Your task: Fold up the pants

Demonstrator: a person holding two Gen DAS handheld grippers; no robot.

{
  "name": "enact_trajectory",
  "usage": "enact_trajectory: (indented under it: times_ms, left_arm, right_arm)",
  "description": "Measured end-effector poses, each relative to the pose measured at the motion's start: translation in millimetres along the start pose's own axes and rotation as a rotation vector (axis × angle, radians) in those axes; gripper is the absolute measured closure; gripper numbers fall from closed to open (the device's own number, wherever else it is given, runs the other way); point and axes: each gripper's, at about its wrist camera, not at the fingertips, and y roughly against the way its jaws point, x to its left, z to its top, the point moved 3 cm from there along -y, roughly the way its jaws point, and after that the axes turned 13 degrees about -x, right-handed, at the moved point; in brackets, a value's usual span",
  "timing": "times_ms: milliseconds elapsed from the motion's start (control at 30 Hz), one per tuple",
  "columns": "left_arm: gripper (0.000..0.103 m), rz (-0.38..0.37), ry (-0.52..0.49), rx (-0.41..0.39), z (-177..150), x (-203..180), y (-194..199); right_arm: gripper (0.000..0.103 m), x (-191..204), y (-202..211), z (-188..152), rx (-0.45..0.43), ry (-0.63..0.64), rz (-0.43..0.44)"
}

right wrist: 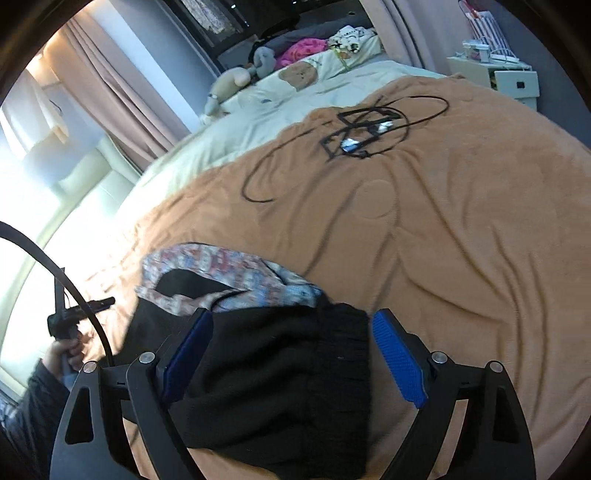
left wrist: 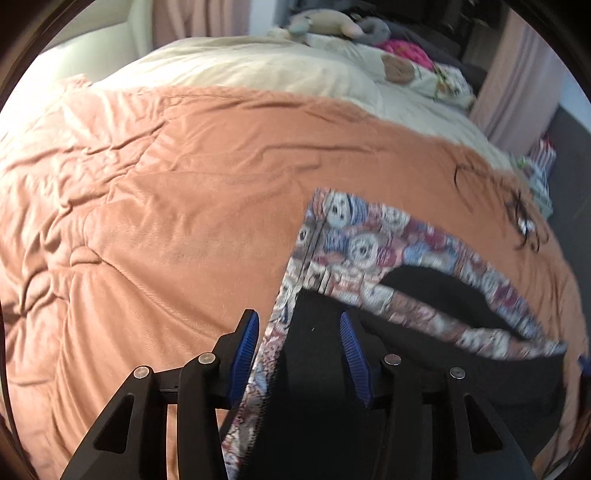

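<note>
Black pants [left wrist: 424, 369] with a patterned lining [left wrist: 362, 236] lie on the orange blanket [left wrist: 166, 206]. In the left wrist view my left gripper [left wrist: 299, 325] is open, its blue pads astride the pants' patterned edge and black cloth. In the right wrist view the pants [right wrist: 280, 376] lie bunched, black side up, with the patterned lining [right wrist: 229, 273] showing at the far end. My right gripper [right wrist: 291, 321] is open, its pads spread either side of the black cloth. The left gripper and the hand holding it [right wrist: 70, 332] show at the left edge.
Black cables and a small device [right wrist: 365, 133] lie on the blanket beyond the pants. Cream bedding [left wrist: 258, 70], plush toys [left wrist: 325, 22] and pillows sit at the bed's head. Curtains [right wrist: 110, 92] hang by the window; a white nightstand [right wrist: 509, 77] stands at the right.
</note>
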Motion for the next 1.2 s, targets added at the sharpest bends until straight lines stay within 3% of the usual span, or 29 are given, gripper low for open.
enact_trajectory:
  times_ms: [167, 367, 600, 733, 867, 933, 1033, 1200]
  left_arm:
    - [0.054, -0.017, -0.125, -0.001, 0, -14, -15]
    - [0.054, -0.005, -0.245, 0.054, -5, -30, -49]
    - [0.055, 0.0, -0.278, 0.086, -16, -27, -77]
    - [0.067, -0.015, -0.295, 0.053, -16, -31, -79]
    - [0.067, -0.009, -0.307, 0.07, -16, -38, -88]
    - [0.076, -0.011, -0.306, 0.066, -15, -40, -89]
    - [0.091, -0.013, -0.319, 0.06, -15, -43, -88]
    - [0.093, 0.025, -0.305, -0.003, 0, -39, -69]
  right_arm:
    - [0.016, 14, -6, 0, 0.026, 0.097, -0.059]
    - [0.018, 24, -22, -4, 0.074, 0.15, -0.065]
    - [0.019, 18, -40, -7, 0.106, 0.172, -0.063]
    - [0.033, 15, -47, -9, 0.123, 0.185, -0.065]
    - [0.033, 11, -50, -10, 0.132, 0.175, -0.062]
    - [0.033, 10, -52, -10, 0.133, 0.174, -0.059]
    - [0.059, 9, -56, -12, 0.142, 0.178, -0.054]
    - [0.065, 13, -50, -8, 0.112, 0.202, -0.064]
